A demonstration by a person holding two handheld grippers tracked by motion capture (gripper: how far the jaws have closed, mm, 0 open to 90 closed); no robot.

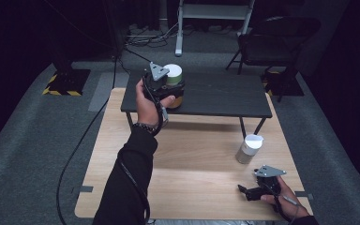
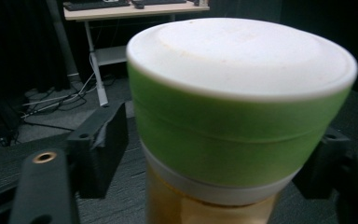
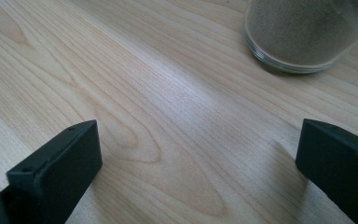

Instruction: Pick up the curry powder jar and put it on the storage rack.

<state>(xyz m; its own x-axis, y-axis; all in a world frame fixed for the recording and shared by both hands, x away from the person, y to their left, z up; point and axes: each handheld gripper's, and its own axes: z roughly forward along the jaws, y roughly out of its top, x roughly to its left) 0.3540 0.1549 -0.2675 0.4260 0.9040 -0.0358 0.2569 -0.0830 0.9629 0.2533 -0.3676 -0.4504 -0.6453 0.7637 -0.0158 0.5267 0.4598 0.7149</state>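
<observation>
A jar [image 1: 174,82] with a green band, a white top and amber contents stands on the low black table [image 1: 225,96]. My left gripper [image 1: 161,86] is around it, held by a hand reaching forward. In the left gripper view the jar [image 2: 242,116] looms large between the two black jaws, which stand spread on either side with a thin gap at the left one. My right gripper [image 1: 247,191] rests low over the wooden table [image 1: 187,159] near its front right corner, open, with bare wood [image 3: 186,140] between the jaws. A second jar [image 1: 249,148] of greyish powder with a white lid stands just beyond it.
The black table spans the far side of the wooden one. A dark chair [image 1: 276,42] and a white desk frame [image 1: 183,28] stand on the grey carpet behind. Cables trail across the floor at the left. The powder jar's glass base [image 3: 303,42] is close ahead of the right jaws.
</observation>
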